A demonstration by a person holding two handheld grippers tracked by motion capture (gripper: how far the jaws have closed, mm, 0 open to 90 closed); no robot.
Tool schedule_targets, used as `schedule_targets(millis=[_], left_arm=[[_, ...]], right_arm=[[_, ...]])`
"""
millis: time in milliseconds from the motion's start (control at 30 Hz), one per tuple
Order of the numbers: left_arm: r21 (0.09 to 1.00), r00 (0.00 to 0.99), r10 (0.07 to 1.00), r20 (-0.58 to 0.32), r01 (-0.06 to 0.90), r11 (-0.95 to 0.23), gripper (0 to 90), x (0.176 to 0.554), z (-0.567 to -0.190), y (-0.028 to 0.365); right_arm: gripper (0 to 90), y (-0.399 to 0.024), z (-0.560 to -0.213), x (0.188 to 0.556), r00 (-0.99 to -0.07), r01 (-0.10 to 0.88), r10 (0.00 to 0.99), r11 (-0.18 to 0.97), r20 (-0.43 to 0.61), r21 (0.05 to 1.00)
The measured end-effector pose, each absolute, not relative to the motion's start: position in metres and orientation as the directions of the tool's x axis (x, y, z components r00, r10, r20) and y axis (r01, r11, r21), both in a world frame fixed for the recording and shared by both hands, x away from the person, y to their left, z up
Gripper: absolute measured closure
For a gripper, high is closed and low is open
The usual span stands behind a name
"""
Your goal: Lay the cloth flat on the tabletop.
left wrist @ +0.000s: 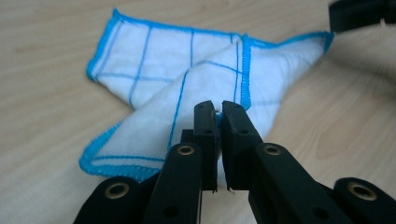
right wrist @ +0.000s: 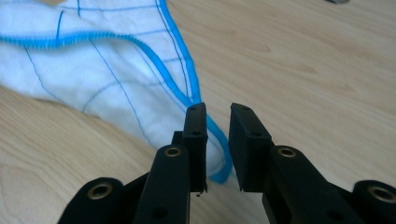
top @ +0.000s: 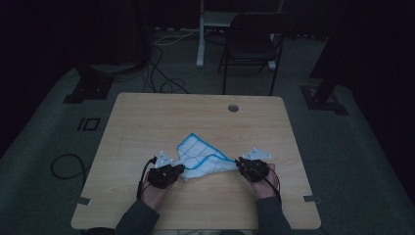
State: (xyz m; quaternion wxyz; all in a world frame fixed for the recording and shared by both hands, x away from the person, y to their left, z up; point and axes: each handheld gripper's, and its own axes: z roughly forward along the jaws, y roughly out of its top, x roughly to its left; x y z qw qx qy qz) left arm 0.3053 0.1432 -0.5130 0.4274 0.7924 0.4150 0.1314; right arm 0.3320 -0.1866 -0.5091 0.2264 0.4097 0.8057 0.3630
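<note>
High view: a white cloth with blue edging (top: 200, 159) lies crumpled between two hand-held grippers at the near middle of a wooden table (top: 147, 117).

At the cloth's 9 o'clock end the left gripper (top: 180, 169) pinches a fold, its jaws narrow with fabric caught between them in the left gripper view (left wrist: 215, 109). At the 3 o'clock end the right gripper (top: 239, 163) has its jaws a little apart; in the right gripper view (right wrist: 217, 112) a blue-hemmed corner (right wrist: 219, 154) lies loose in the gap, touching one jaw at most. A round cable hole (top: 233, 107) sits toward 12 o'clock on the tabletop. Beyond the table's far edge stand a dark folding chair (top: 252, 41) and loose floor cables (top: 164, 73); nothing lies between cloth and grippers.
</note>
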Motion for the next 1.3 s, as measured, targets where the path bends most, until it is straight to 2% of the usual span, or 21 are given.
schedule_targets(millis=[267,733,1100,1300], left_arm=[[0.768,0.623,0.764,-0.169,0.569,-0.294,85.8,0.291,-0.526,0.145],[0.743,0.631,0.754,-0.185,0.592,-0.313,86.0,0.269,-0.540,0.146],[0.734,0.615,0.763,-0.199,0.609,-0.300,86.4,0.260,-0.545,0.157],[0.732,0.619,0.770,-0.155,0.595,-0.332,86.5,0.255,-0.544,0.159]], right_arm=[[83.5,-0.169,-0.511,0.349,-0.601,0.465,0.793,0.451,-0.103,0.762],[90.0,-0.145,-0.515,0.381,-0.641,0.465,0.761,0.489,-0.101,0.738],[90.0,-0.134,-0.534,0.392,-0.695,0.499,0.716,0.542,-0.061,0.676],[90.0,-0.135,-0.533,0.393,-0.693,0.504,0.718,0.550,-0.069,0.666]])
